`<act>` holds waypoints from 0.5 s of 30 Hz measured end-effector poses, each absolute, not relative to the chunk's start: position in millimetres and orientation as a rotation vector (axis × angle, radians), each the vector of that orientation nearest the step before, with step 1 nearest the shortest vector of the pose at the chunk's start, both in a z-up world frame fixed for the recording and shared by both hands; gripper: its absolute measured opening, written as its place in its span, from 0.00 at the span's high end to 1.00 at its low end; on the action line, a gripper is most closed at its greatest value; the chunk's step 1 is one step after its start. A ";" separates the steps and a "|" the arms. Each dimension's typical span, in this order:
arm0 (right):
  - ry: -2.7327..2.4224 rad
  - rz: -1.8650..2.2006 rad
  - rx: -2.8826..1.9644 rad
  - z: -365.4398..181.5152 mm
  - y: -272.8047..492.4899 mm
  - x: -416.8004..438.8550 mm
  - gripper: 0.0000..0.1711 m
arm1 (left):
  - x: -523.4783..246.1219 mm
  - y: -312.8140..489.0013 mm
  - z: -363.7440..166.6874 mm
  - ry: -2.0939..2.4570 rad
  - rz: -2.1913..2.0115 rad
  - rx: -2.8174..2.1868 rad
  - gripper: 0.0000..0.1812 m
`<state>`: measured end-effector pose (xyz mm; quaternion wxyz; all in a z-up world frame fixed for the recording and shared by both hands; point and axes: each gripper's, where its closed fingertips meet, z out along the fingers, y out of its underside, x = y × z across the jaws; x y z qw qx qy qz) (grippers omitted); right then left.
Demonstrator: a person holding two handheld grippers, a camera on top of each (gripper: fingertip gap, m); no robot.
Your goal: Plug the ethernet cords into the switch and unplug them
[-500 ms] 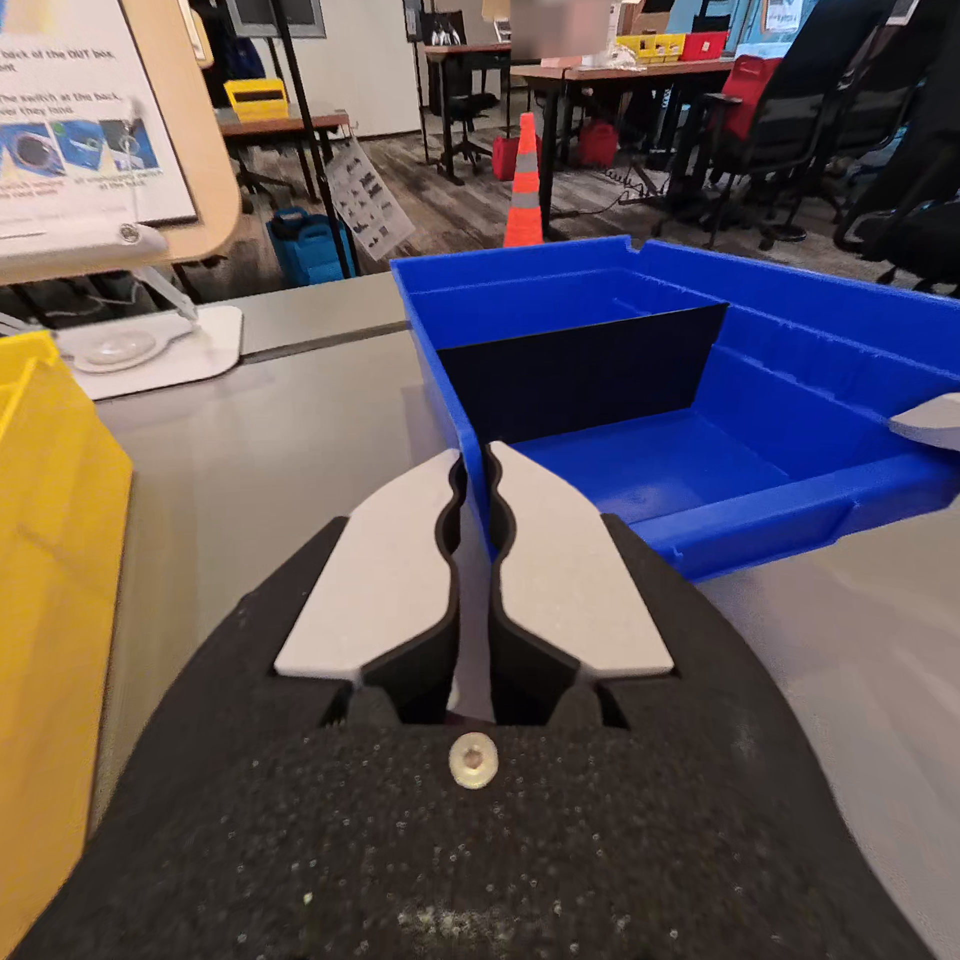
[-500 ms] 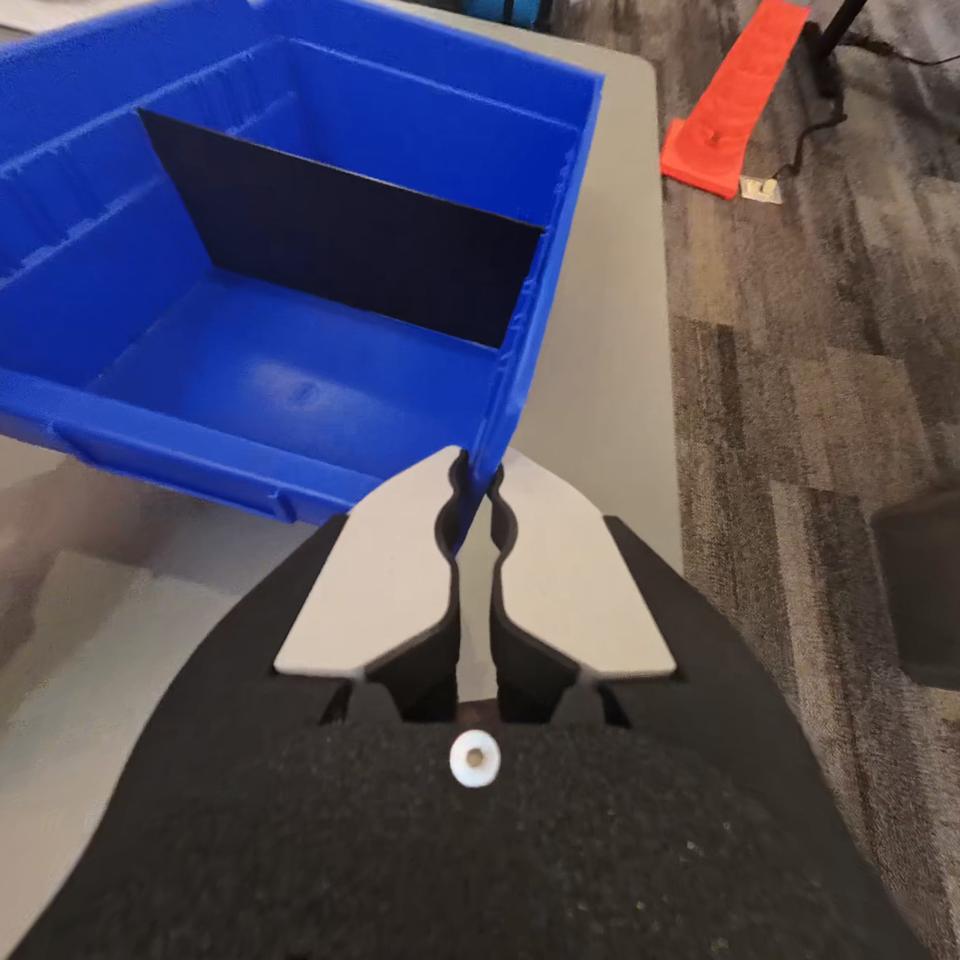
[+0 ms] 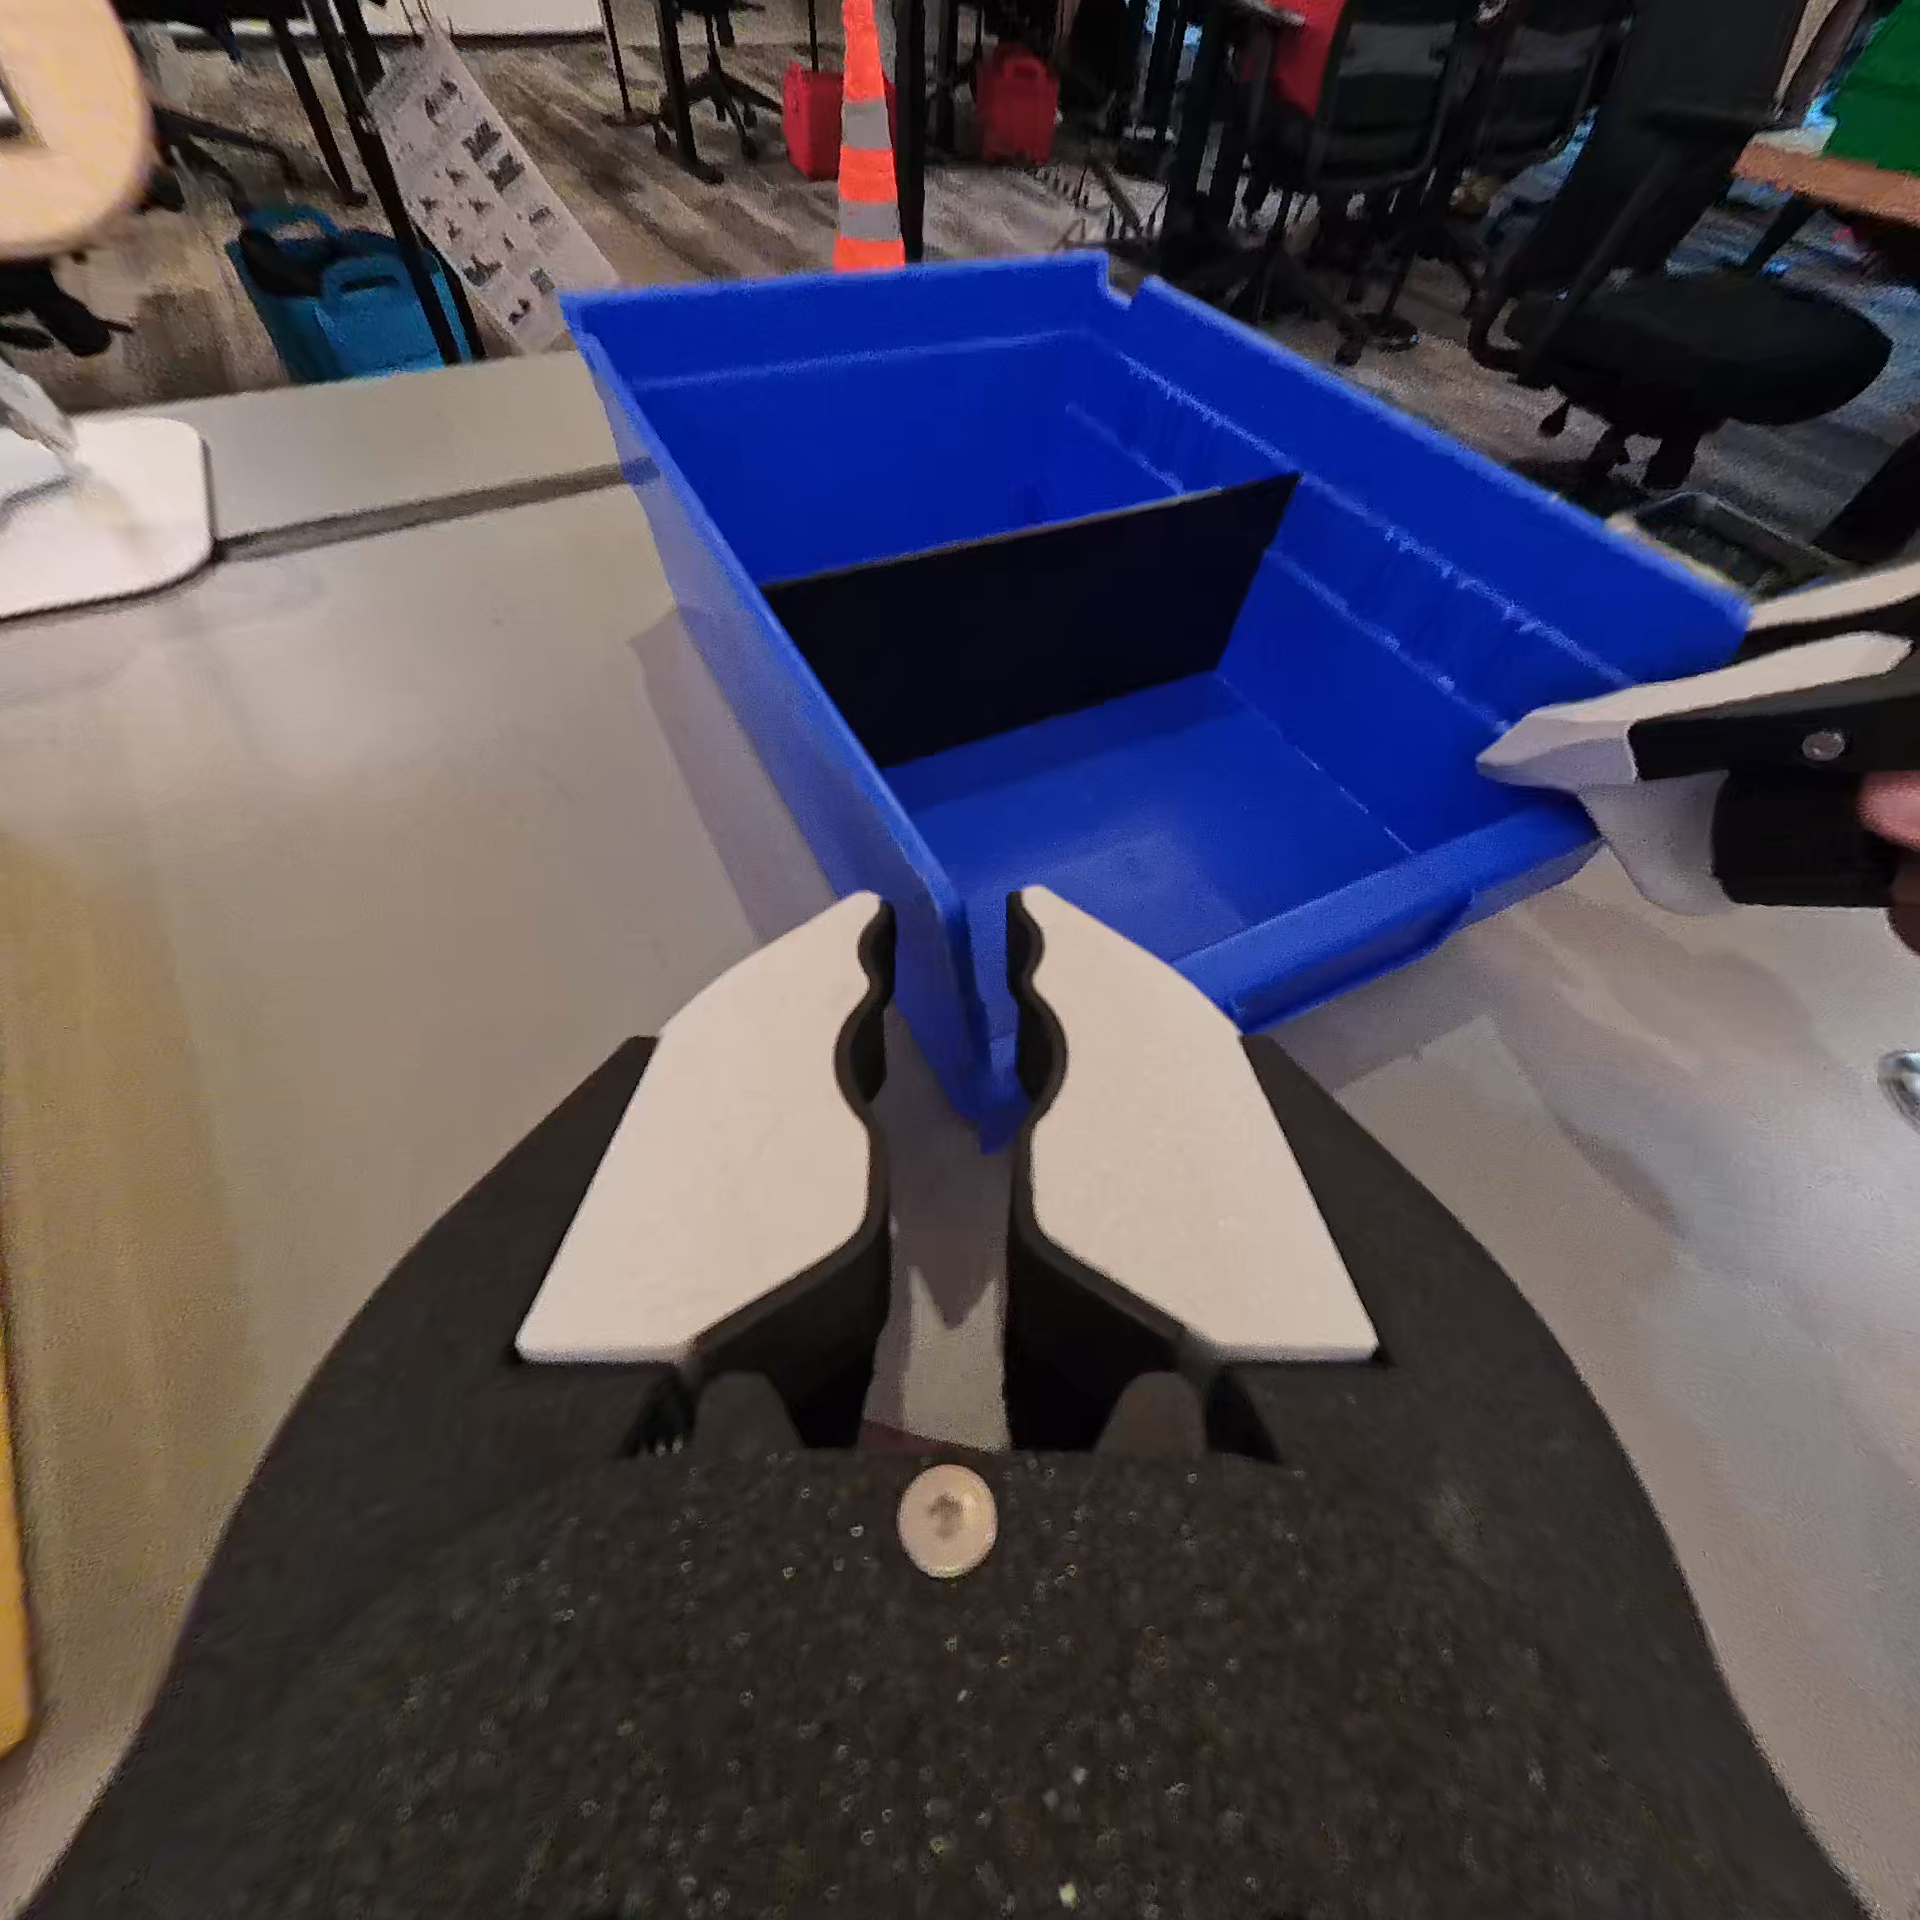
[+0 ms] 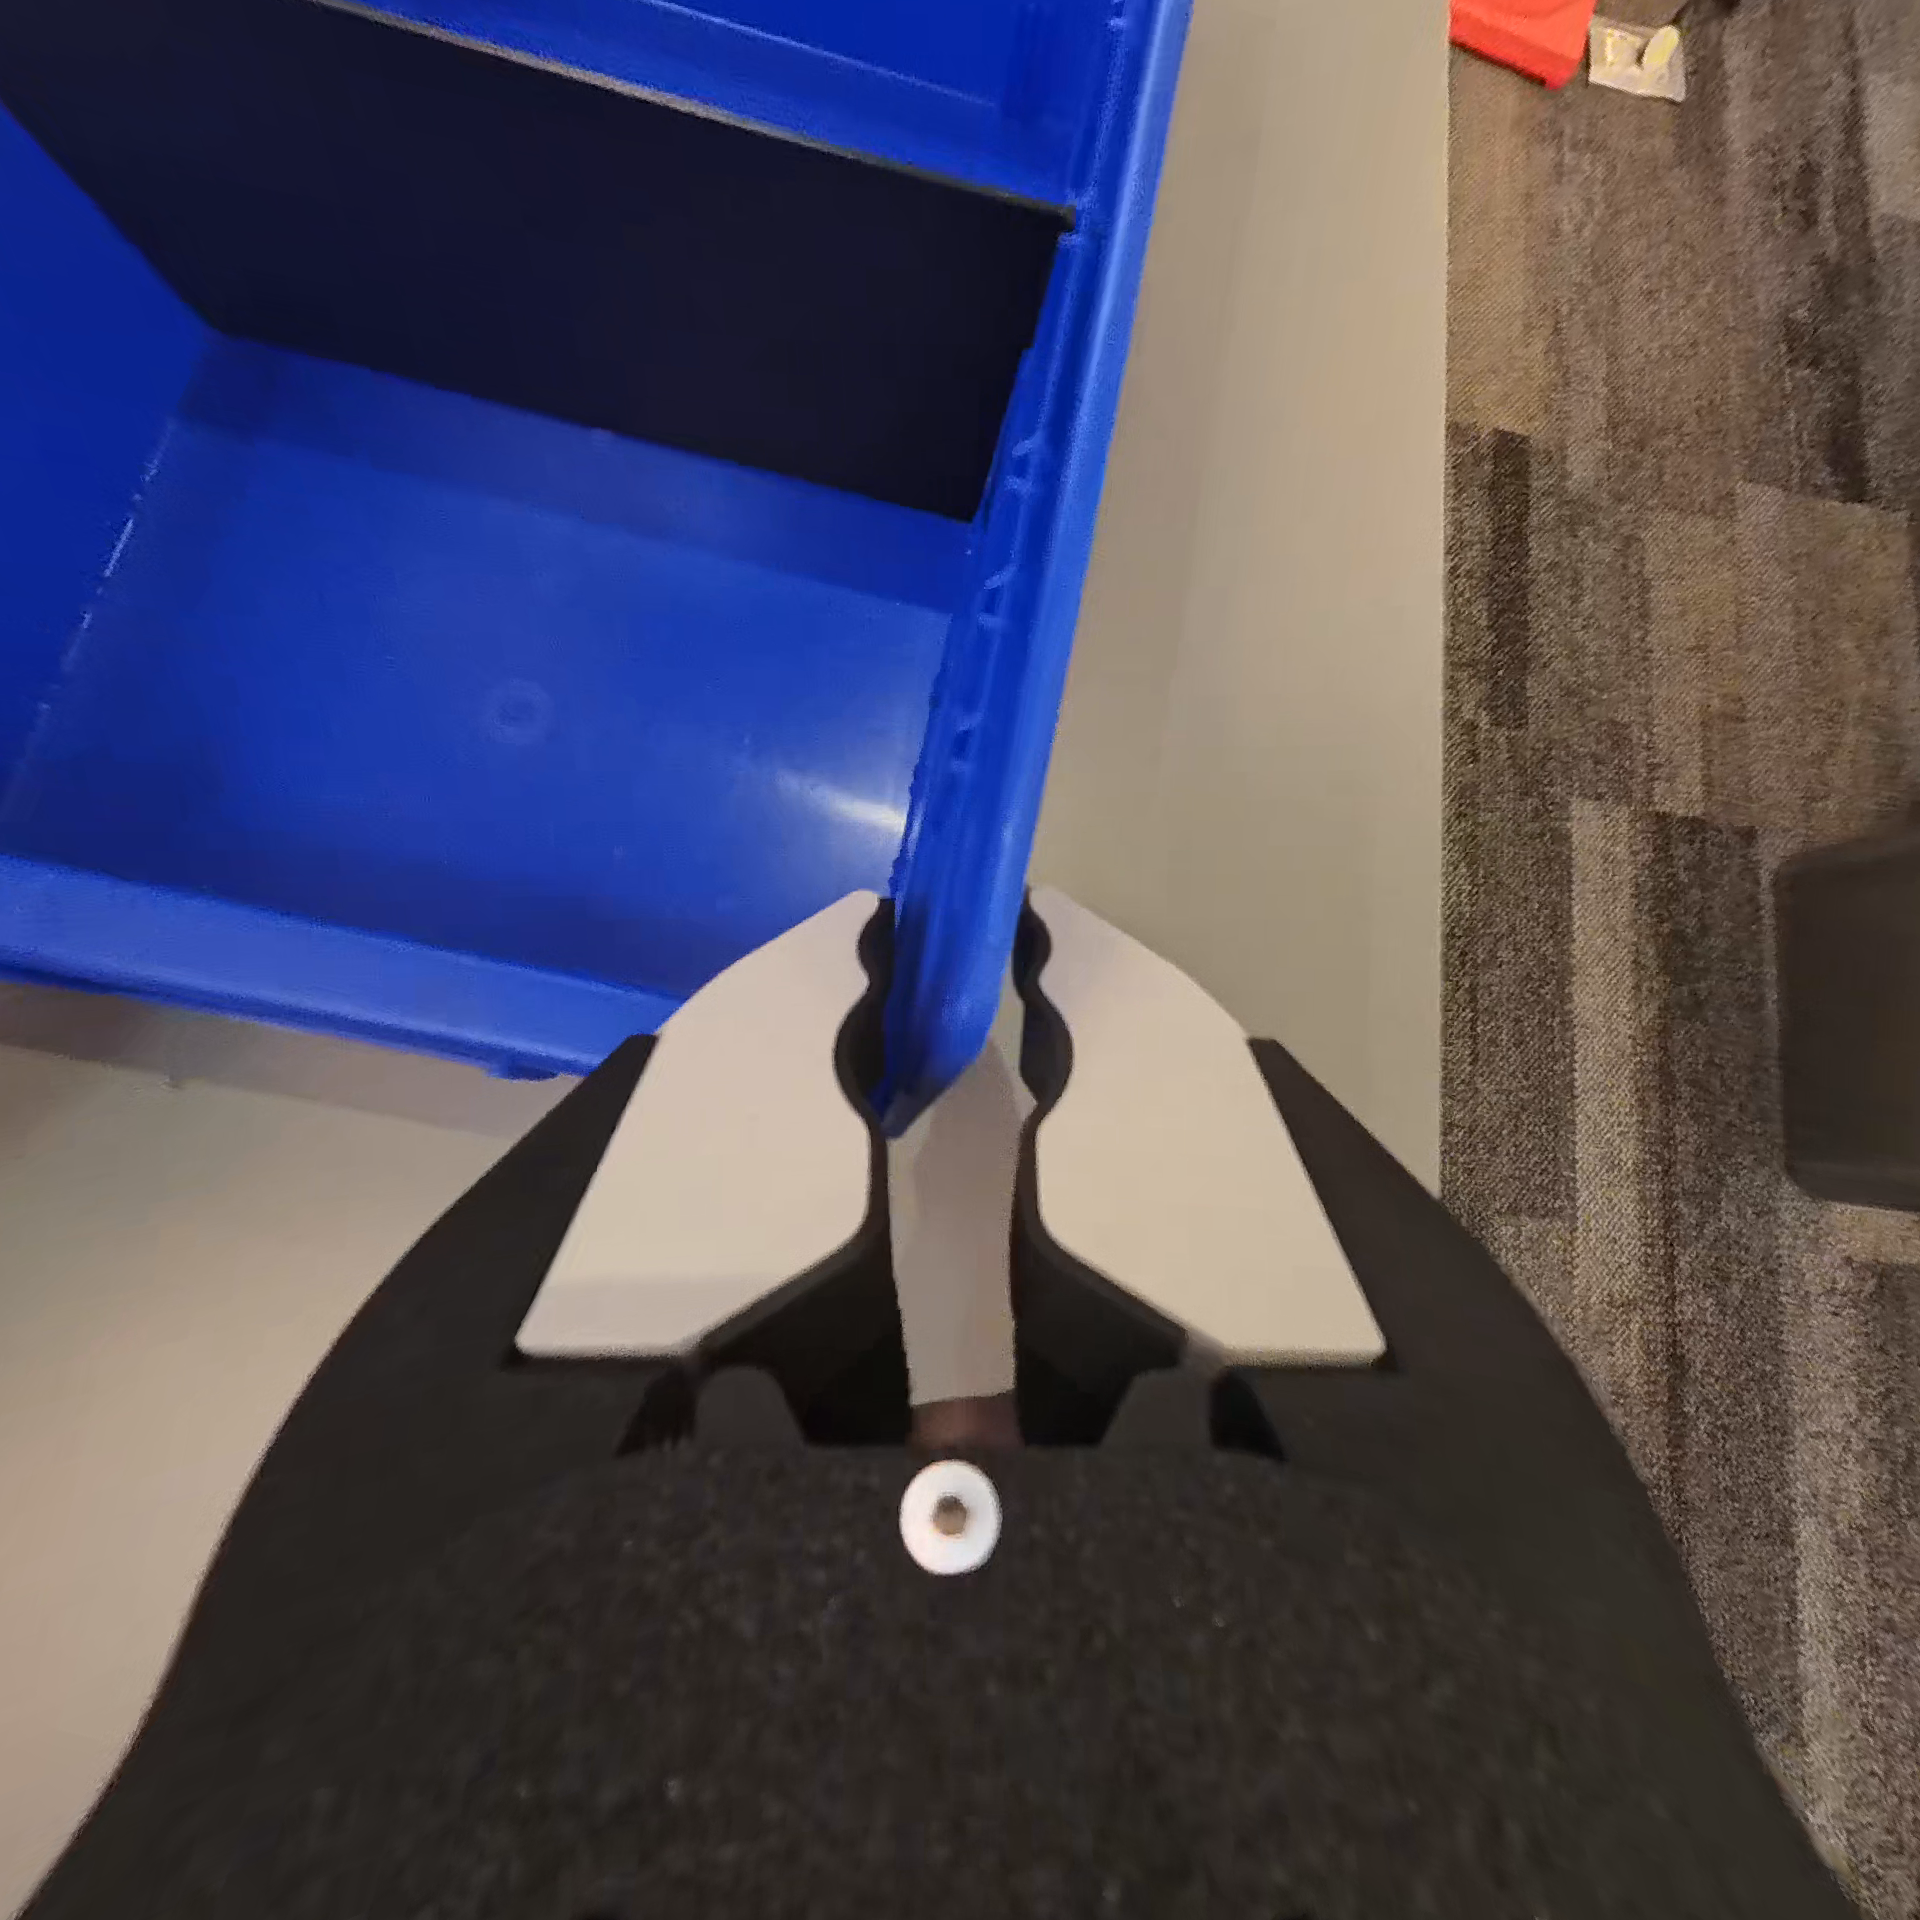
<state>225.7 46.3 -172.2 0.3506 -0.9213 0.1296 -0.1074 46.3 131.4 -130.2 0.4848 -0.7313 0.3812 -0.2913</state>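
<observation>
A blue bin (image 3: pixel 1039 436) sat on a grey table (image 3: pixel 364 779), and everything else is placed from it. A black divider (image 3: pixel 1018 634) crossed the bin's inside from wall to wall, splitting it into a near and a far compartment; what showed of both held nothing.

The left gripper (image 3: pixel 948 914) had its two pale fingers on either side of the bin's near left corner, one outside the wall and one inside. The fingers stood a little apart with the blue wall between them, and whether they pressed it could not be told. The right gripper (image 4: pixel 948 904) stood the same way at the bin's near right corner, the rounded blue rim between its fingers; the left finger appeared to touch the rim, the right one looked just clear, so a firm hold could not be confirmed. From the left wrist view this right gripper (image 3: pixel 1621 727) showed at the bin's right end.

No switch or ethernet cords showed in either view.

Beyond the bin stood an orange cone (image 3: pixel 868 135). Left of the bin, past the table edge, hung a printed sheet (image 3: pixel 478 177), its writing too small and blurred to read. No brand or label showed on the bin.
</observation>
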 end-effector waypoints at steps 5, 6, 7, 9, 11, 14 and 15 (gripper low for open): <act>0.337 -0.405 -2.375 -154.6 32.9 240.4 0.71 | 14.0 131.5 -81.2 0.934 -0.818 -1.680 0.88; 0.363 -0.449 -2.343 -144.6 30.7 246.9 0.70 | -3.0 137.0 -66.6 0.928 -0.817 -1.655 0.88; 0.402 -0.486 -2.304 -133.0 28.1 252.6 0.71 | -25.4 145.6 -51.0 0.914 -0.811 -1.631 0.87; 0.445 -0.541 -2.237 -107.6 23.5 256.7 0.78 | -84.3 173.4 -20.6 0.846 -0.775 -1.582 0.87; 0.415 -0.592 -2.184 -78.5 24.1 249.7 0.79 | -151.4 209.3 -7.8 0.777 -0.715 -1.595 0.83; 0.261 -0.567 -2.155 -42.9 48.4 204.5 0.78 | -240.8 258.5 -34.7 0.720 -0.609 -1.725 0.76; 0.175 -0.536 -2.145 -34.3 63.3 180.3 0.77 | -264.1 270.2 -52.9 0.717 -0.566 -1.778 0.73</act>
